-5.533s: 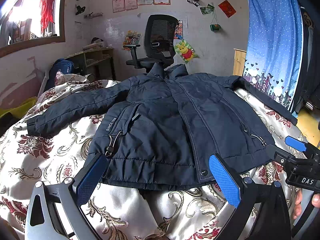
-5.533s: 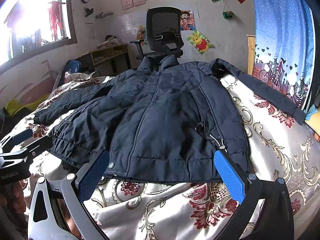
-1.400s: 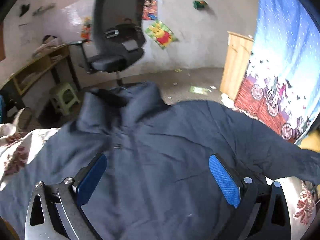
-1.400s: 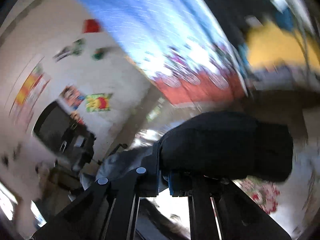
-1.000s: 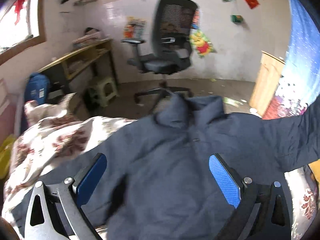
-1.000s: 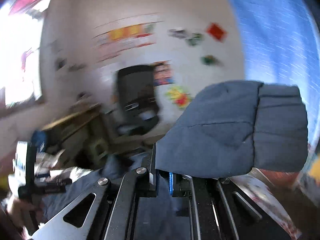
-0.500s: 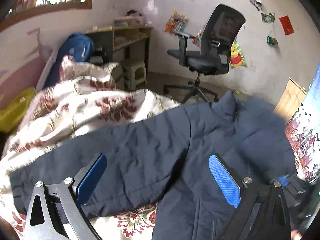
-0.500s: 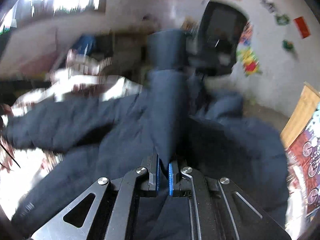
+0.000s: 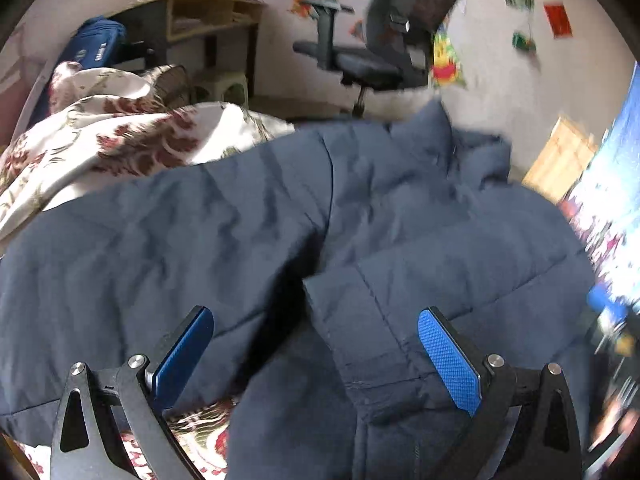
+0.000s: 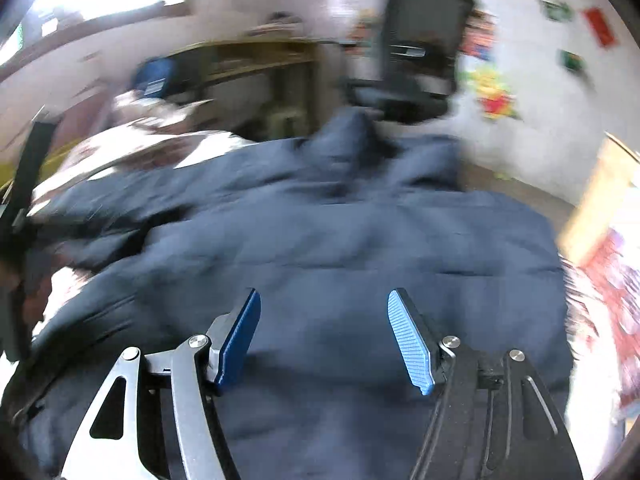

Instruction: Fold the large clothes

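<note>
navy jacket (image 9: 248, 216) spread over floral bedspread (image 9: 120, 136); left gripper (image 9: 316, 354) fingers wide apart above it.

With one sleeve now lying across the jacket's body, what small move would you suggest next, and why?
Probably bring the left gripper down onto the outstretched sleeve and close on it. That sleeve is not yet folded over the jacket, the left jaws are empty, and the right gripper is opening with nothing pinched.
</note>
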### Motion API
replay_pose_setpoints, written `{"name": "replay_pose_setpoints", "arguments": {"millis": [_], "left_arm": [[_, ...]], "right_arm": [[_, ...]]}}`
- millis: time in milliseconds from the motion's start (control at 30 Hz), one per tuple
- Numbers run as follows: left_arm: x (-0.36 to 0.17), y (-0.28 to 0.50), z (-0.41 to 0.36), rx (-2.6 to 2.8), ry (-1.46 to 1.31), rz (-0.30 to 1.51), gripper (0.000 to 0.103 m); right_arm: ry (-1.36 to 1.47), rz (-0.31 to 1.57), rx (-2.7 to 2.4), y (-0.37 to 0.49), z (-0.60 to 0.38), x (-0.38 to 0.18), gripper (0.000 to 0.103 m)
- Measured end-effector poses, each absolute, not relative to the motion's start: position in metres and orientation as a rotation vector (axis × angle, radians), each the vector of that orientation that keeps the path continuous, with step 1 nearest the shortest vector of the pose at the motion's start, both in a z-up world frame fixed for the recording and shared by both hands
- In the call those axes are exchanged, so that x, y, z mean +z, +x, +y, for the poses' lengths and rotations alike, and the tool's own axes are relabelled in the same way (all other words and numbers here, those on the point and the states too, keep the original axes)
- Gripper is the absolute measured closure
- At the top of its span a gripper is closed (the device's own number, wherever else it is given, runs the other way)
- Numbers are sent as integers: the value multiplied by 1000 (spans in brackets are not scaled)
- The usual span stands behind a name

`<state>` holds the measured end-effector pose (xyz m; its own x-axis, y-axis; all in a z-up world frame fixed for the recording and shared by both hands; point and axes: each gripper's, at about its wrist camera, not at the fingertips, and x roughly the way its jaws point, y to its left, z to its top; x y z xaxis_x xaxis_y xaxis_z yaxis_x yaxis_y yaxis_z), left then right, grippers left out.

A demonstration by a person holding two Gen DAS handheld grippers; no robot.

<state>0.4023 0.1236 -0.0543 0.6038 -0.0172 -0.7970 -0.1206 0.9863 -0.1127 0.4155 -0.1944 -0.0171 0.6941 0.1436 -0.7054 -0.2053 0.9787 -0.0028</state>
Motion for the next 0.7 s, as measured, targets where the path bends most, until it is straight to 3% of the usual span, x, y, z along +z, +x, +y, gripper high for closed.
{"name": "replay_pose_setpoints", "arguments": {"millis": [200,367,600,700], "left_arm": [[-90,419,100,94,-34,1032,0],[-97,419,95,90,-15,1032,0],[-73,399,122,137,-114,952,0],[-46,369,148,227,-159,848,0]], "right_arm": [[93,922,28,454,-255,-74,42],[66,886,18,447,-245,-96,40],[99,814,29,434,-240,-78,36],[83,715,117,421,-221,-51,26]]}}
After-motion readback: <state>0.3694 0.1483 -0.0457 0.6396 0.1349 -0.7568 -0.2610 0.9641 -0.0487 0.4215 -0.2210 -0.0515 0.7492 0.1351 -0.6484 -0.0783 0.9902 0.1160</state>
